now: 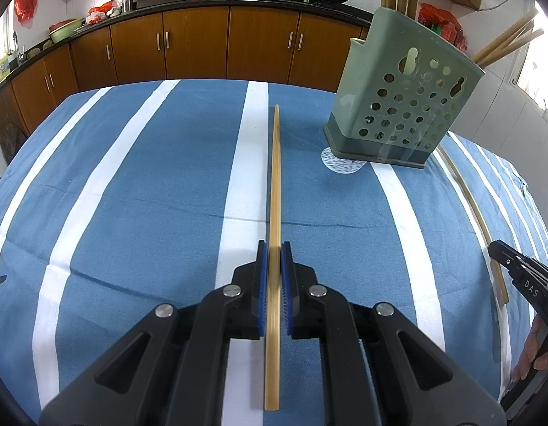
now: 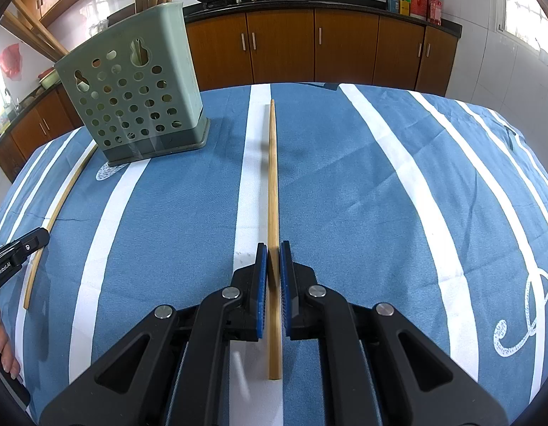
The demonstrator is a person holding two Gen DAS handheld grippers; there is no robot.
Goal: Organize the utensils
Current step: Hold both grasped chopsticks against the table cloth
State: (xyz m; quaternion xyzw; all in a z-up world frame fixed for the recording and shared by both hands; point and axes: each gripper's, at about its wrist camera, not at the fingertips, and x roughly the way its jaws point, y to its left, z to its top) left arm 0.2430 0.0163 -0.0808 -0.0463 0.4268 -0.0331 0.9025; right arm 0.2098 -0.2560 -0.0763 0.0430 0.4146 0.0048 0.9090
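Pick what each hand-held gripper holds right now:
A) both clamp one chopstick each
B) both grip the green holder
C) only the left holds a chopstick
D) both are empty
A: the left hand-held gripper is shut on a chopstick, and the right hand-held gripper on another chopstick.

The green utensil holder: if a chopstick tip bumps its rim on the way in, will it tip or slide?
The green utensil holder looks like thin perforated plastic, so probably light. It stands tall on a narrow base, with chopsticks leaning out of its top, so a bump at the rim might rock it. The tablecloth may resist sliding somewhat.
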